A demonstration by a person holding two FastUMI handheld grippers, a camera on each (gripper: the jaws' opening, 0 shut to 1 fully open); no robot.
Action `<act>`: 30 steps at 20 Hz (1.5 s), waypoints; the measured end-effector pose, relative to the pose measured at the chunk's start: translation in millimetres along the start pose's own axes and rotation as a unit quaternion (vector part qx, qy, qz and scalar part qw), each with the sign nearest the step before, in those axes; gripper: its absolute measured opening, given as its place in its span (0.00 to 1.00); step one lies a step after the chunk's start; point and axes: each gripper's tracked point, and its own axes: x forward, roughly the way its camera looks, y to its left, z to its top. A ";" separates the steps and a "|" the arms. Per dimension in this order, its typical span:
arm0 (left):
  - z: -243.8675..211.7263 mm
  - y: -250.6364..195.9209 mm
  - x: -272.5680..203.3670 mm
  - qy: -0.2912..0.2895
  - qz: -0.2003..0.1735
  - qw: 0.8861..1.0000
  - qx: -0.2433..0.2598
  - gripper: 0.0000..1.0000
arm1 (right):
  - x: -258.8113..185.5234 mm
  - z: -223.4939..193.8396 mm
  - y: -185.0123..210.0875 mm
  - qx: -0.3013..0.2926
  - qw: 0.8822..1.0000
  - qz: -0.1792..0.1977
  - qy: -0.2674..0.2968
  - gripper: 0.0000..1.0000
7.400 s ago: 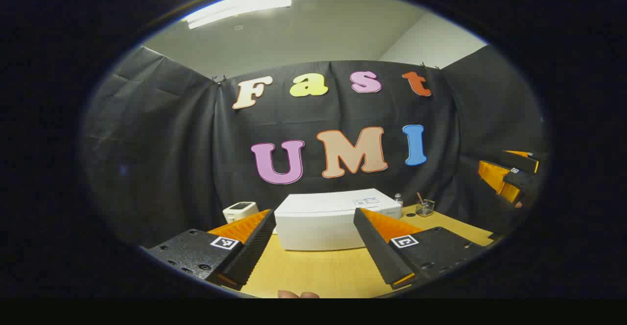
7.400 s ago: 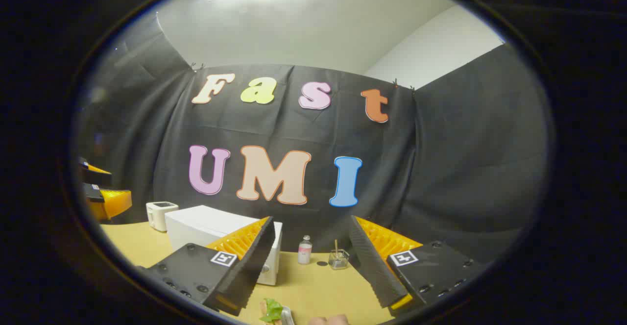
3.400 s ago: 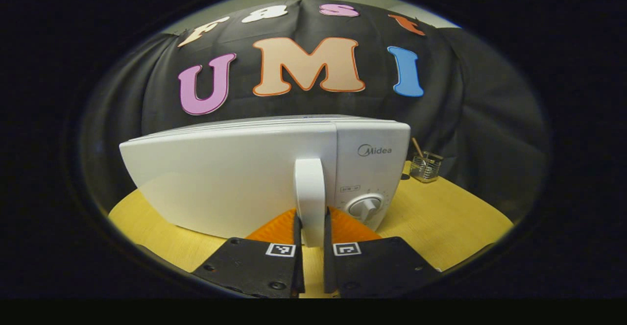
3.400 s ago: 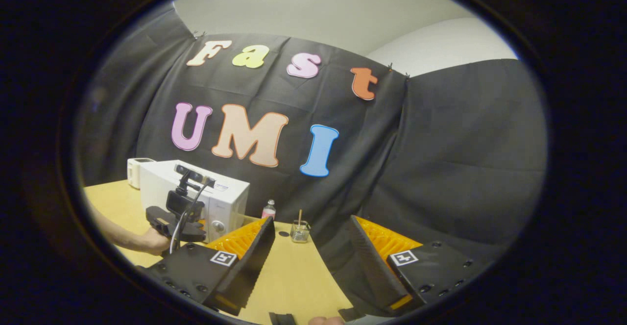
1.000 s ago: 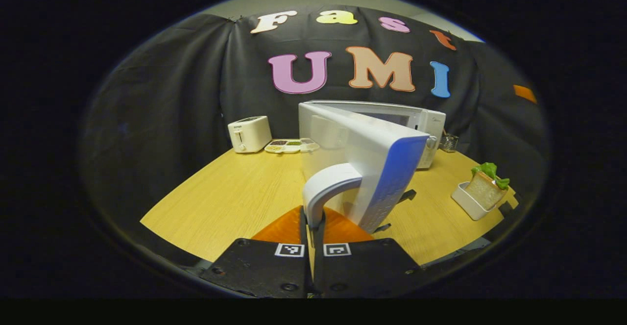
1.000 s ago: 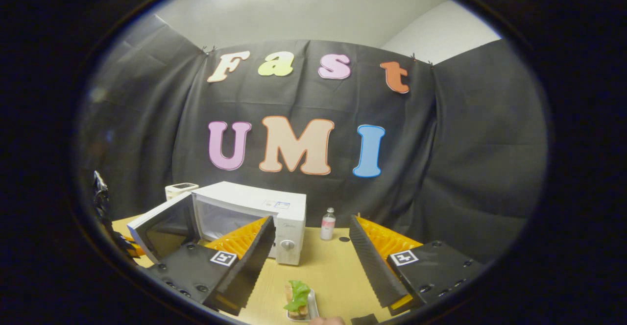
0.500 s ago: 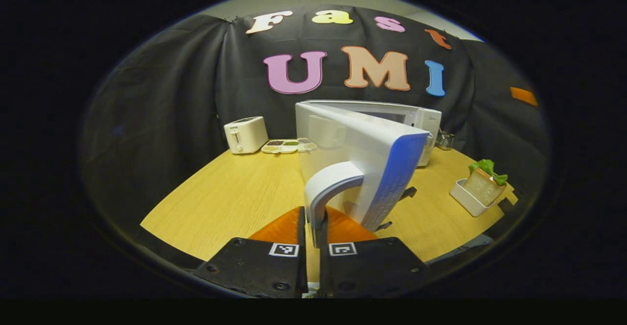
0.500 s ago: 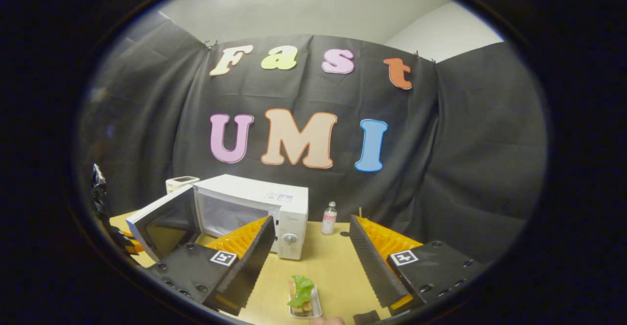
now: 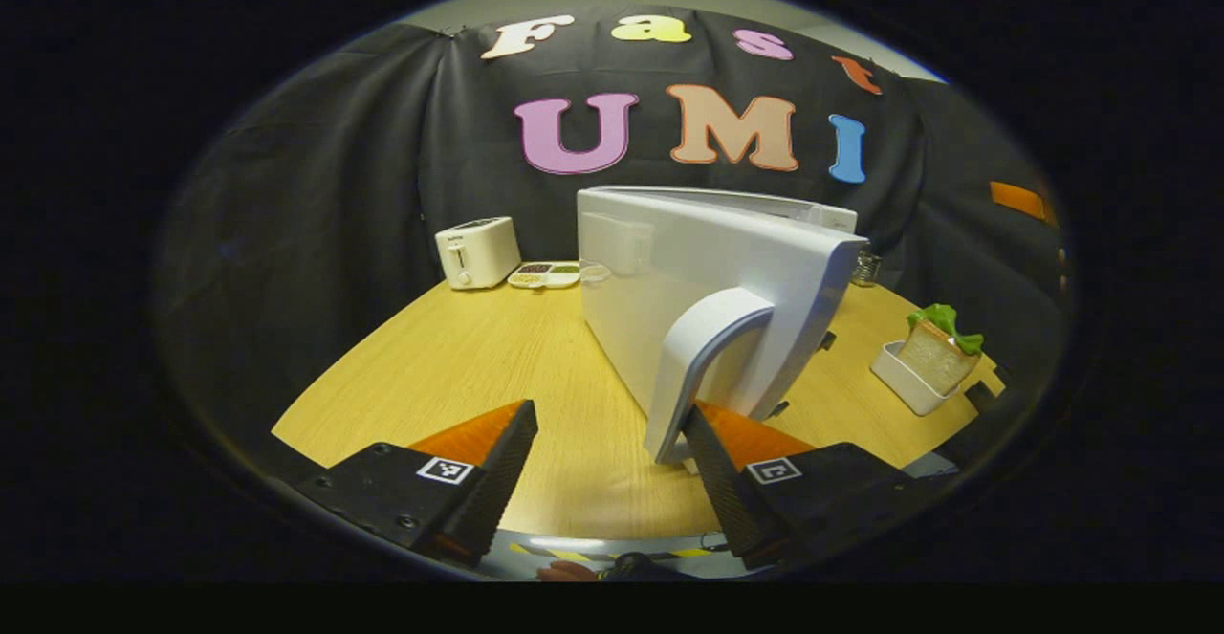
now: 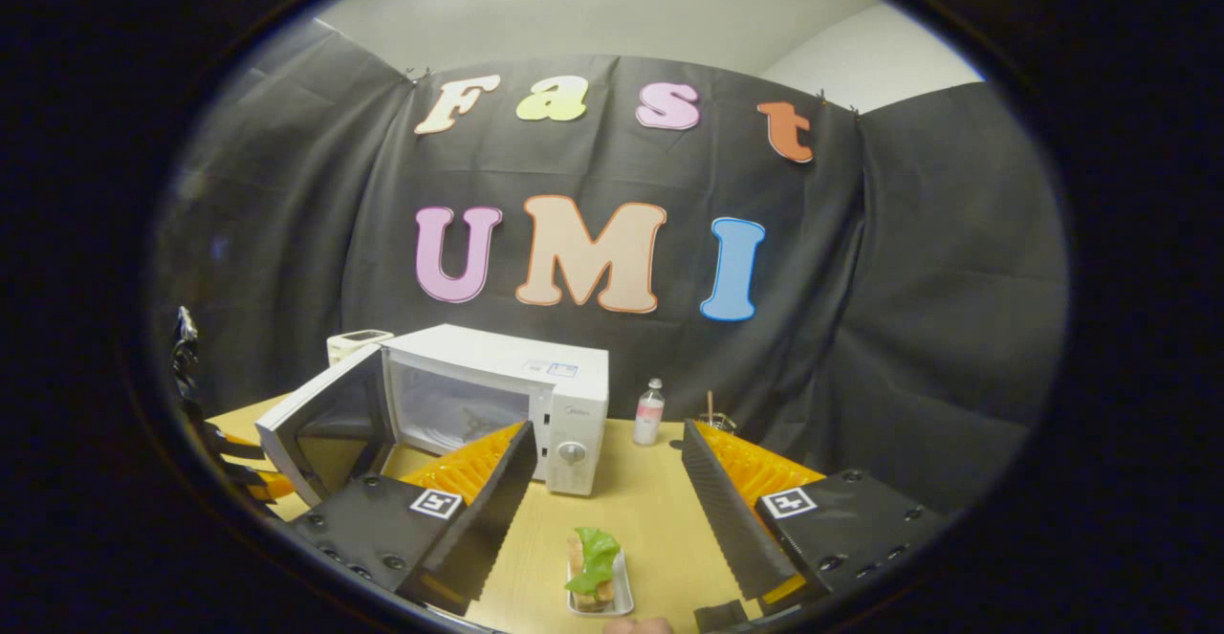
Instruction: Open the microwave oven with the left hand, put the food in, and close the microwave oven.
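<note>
the microwave oven (image 10: 497, 395) stands toward the far side of the wooden table (image 9: 478, 366) with its door (image 9: 708, 280) swung wide open, so the first step of the task looks done. in the left gripper view the left gripper (image 9: 612, 471) has its fingers spread apart and holds nothing; the curved white door handle (image 9: 703, 366) sits between them, close against the right-hand finger, though whether it touches i cannot tell. the cavity is open to view in the right gripper view, and nothing of the food shows inside it.

the food, a sandwich (image 10: 593, 567) with a green leaf on top, sits in a small white tray (image 10: 622, 601) on the near part of the table, in front of the oven's control panel. the right gripper (image 10: 607, 510) is wide open above and around it, gripping nothing.

left to do, as i judge it: take up the tray, carry it into the cavity, then push the door shut.

a toaster (image 9: 476, 251) and a small divided dish (image 9: 545, 273) sit at the far left, a small bottle (image 10: 649, 412) to the right of the oven.
</note>
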 end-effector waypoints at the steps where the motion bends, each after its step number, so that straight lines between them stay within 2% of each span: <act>1: 2.7 0.0 -3.5 -0.001 -0.001 1.000 0.000 0.88 | 1.4 -4.4 0.2 0.000 1.000 0.001 0.003 0.96; 4: 11.4 5.6 -18.9 -0.007 0.010 1.000 0.006 0.88 | 4.1 -15.2 1.5 -0.001 1.000 0.003 0.013 0.96; 7: 35.2 15.0 -37.0 -0.038 0.032 0.998 0.039 0.89 | 6.1 -31.9 5.2 0.012 0.999 0.009 0.032 0.97; 10: 63.7 19.0 -51.0 -0.065 0.043 0.996 0.046 0.88 | 8.4 -54.5 3.5 0.013 0.998 0.006 0.055 0.97; 14: 107.7 20.1 -63.9 -0.103 0.055 0.992 0.039 0.97 | 9.2 -95.8 8.6 0.014 0.995 0.014 0.102 0.97; 17: 138.4 16.9 -73.2 -0.130 0.056 0.989 0.038 1.00 | 7.4 -133.4 9.5 0.000 0.990 0.014 0.140 0.97; 19: 157.3 15.6 -80.8 -0.145 0.057 0.987 0.036 0.96 | 5.4 -152.6 10.6 -0.001 0.986 0.015 0.163 0.97; 21: 183.7 10.9 -89.9 -0.172 0.054 0.983 0.028 1.00 | 4.1 -171.6 10.0 -0.006 0.983 0.014 0.185 0.97; 23: 201.3 6.0 -94.5 -0.191 0.053 0.980 0.029 0.96 | 2.3 -193.8 7.1 -0.009 0.978 0.012 0.209 0.98; 28: 214.4 -6.8 -96.6 -0.208 0.045 0.977 0.018 0.96 | -0.7 -234.7 6.6 -0.009 0.967 0.016 0.253 0.98; 30: 214.2 -14.7 -96.0 -0.206 0.037 0.978 0.007 1.00 | -0.7 -242.0 6.8 -0.002 0.964 0.016 0.265 0.98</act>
